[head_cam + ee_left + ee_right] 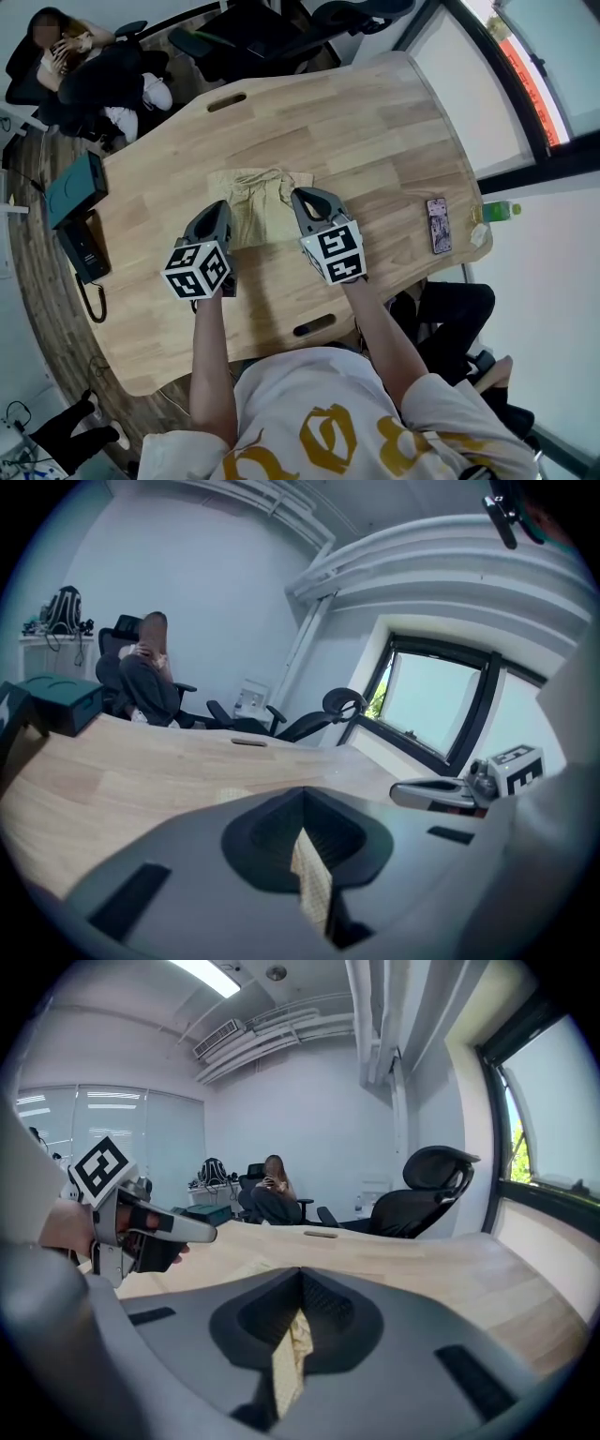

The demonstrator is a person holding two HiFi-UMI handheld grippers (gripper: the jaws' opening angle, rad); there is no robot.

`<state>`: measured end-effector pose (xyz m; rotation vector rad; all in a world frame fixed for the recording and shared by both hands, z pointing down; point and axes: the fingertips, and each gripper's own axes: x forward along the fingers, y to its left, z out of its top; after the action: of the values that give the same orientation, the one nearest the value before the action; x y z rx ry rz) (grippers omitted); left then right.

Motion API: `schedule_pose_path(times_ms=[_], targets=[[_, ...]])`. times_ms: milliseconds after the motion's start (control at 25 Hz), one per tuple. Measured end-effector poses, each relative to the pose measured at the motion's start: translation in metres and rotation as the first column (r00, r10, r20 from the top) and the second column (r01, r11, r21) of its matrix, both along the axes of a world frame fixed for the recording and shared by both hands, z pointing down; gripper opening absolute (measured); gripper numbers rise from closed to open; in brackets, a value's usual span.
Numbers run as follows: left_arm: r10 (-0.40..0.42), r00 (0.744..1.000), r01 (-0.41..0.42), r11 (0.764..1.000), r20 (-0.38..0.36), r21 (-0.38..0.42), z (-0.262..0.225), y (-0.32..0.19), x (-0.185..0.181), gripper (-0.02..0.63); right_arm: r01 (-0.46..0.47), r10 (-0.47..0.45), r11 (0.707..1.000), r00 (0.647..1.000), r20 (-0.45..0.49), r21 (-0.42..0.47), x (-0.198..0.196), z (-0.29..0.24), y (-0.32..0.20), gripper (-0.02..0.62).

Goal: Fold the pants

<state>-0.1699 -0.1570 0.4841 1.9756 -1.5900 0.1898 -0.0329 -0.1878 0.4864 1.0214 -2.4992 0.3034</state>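
Evidently both claws are biting: the left gripper (pixel 221 208) is clenched on tan cloth at the left edge of the pants (pixel 255 214), and the right gripper (pixel 302 197) is clamped on their right edge, with each gripper view showing fabric pinched between closed jaws. The pants lie mid-board on the wooden table (pixel 375 141), spanning crosswise from tip to tip. Their bunched part sits beyond the tips, away from the person — so the fold probably travels forward, both hands equally near.
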Motion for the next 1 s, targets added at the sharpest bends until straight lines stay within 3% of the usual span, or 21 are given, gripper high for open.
schedule_pose_path(times_ms=[240,440,720,1000], targets=[[-0.045,0.996,0.040,0.996,0.072,0.076,-0.031,0.028,-0.006,0.006,-0.052,0.051,0.997,0.998,0.032,0.055,0.012,-0.025,0.023,0.006],[-0.074,0.995,0.066,0.992,0.069,0.111,-0.045,0.050,-0.006,0.006,-0.067,0.062,0.995,0.996,0.058,0.077,0.017,-0.039,0.040,0.006],[-0.062,0.979,0.029,0.986,0.193,0.167,-0.063,0.075,0.003,0.008,-0.074,0.067,0.994,0.994,0.088,0.080,0.026,-0.049,0.063,0.006],[-0.060,0.980,0.012,0.970,0.191,0.244,-0.092,0.091,0.016,0.006,-0.082,0.067,0.991,0.988,0.136,0.108,0.029,-0.068,0.081,0.006]])
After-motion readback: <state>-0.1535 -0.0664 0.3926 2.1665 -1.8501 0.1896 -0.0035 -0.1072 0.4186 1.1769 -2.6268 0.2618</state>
